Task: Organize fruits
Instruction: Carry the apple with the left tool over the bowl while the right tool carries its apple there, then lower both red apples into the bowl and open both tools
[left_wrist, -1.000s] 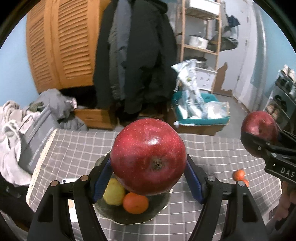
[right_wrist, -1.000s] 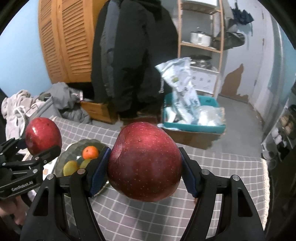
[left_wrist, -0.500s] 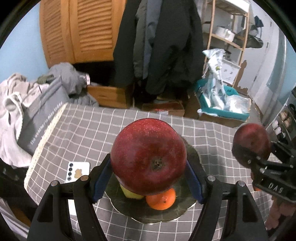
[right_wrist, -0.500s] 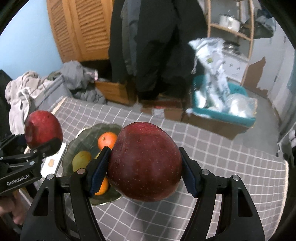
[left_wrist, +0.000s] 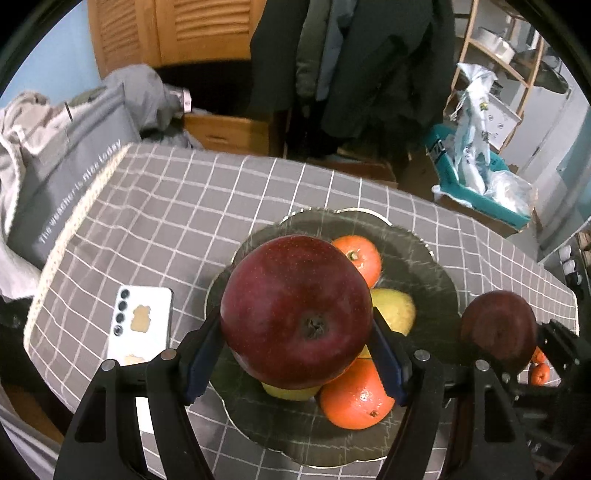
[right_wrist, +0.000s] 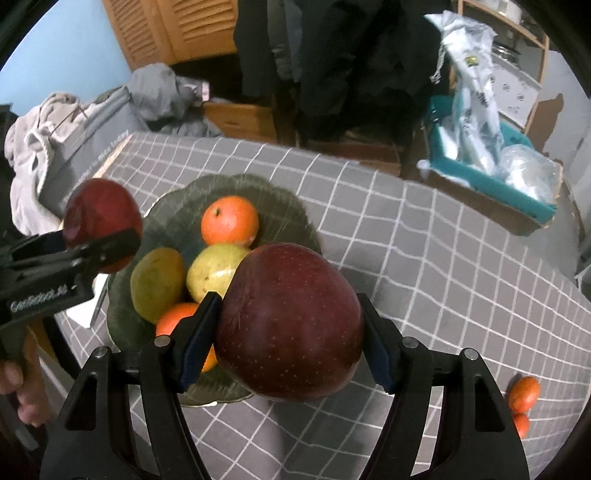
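Apples fill both tongs. The left gripper (left_wrist: 297, 354) has its blue pads clamped on the sides of a dark red apple (left_wrist: 295, 312), blossom end toward the camera, held in the air over the bowl (left_wrist: 436, 266). The right gripper (right_wrist: 286, 343) is closed the same way on a second apple (right_wrist: 290, 323), which hangs over the bowl's near right rim and partly over the checked cloth (right_wrist: 424, 258). Each apple sits squarely between its fingers, out at the tips, with the jaws about half spread by the fruit's width.

In the bowl, seen from the right wrist, lie an orange (right_wrist: 229, 220) at the back, two yellow-green pears (right_wrist: 216, 271) in the middle, and another orange (right_wrist: 177, 319) partly behind the right gripper's left finger. Two small oranges (right_wrist: 523, 395) rest on the cloth well right of the bowl. A white phone (left_wrist: 142, 325) lies face down just left of the bowl.
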